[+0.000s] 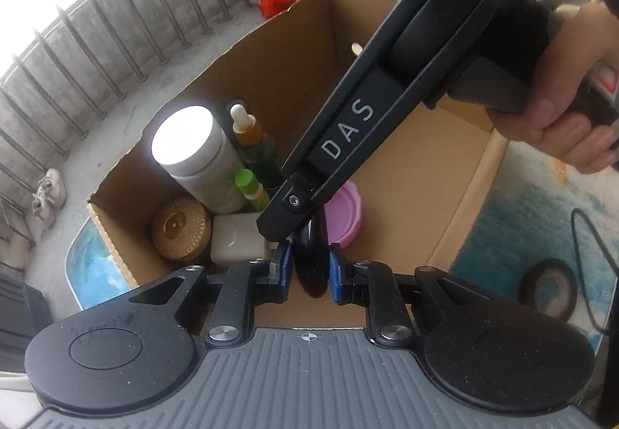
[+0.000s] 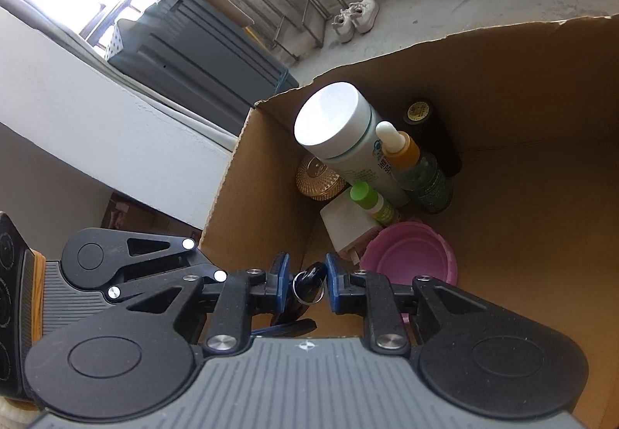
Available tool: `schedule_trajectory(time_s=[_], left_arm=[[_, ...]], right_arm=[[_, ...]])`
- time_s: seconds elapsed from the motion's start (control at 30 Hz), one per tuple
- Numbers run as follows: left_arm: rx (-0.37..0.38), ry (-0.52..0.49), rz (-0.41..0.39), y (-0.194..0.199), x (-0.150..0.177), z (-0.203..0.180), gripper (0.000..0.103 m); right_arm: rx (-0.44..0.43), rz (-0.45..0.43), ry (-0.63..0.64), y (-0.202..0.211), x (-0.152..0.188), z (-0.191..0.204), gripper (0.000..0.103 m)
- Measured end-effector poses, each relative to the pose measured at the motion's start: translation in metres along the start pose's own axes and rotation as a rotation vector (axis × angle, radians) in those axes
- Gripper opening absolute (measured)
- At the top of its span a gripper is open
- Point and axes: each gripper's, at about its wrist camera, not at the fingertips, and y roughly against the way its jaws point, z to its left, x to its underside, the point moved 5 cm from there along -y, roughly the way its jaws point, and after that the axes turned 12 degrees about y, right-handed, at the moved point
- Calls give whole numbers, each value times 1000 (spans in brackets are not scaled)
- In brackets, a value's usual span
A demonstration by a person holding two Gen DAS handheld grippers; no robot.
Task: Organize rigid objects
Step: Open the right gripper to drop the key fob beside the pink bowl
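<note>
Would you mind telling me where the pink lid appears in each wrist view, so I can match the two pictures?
Left wrist view: the pink lid sits low centre on the cardboard box floor, partly hidden behind the right gripper.
Right wrist view: the pink lid lies centre-right, just beyond the gripper's fingertips.
Shared landmark: the tall white-capped bottle, standing behind it.

"DAS" (pale letters) on the right gripper (image 1: pixel 309 214).
</note>
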Motion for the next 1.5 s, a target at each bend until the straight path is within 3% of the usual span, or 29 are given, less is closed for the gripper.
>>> schedule_trajectory(time_s=[0.17, 0.33, 0.47, 0.57, 0.87, 1.1, 1.17, 1.5], left_arm=[[-68, -29, 106, -11, -5, 9, 16], [-133, -137, 252, -31, -1, 10, 16], [-131, -206, 362, -42, 6, 9, 15], [-149, -260, 398, -47, 10, 7, 15], [-189, -234, 330, -38, 10, 19, 17], [-282, -286, 272, -30, 16, 24, 24], [-281, -278, 256, -26, 19, 24, 24], [-239, -284, 258, -1, 36, 12, 25]], right_arm=[[22, 15, 24, -11, -9, 5, 24], [28, 52, 40, -29, -10, 11, 27], [35, 135, 79, -42, 0, 16, 40], [61, 174, 76, -49, 6, 12, 41], [41, 158, 3, -42, 14, 3, 42], [27, 140, -27, -39, 19, -3, 44], [18, 129, -44, -36, 21, -6, 49], [-3, 80, -83, -39, 10, -10, 50]])
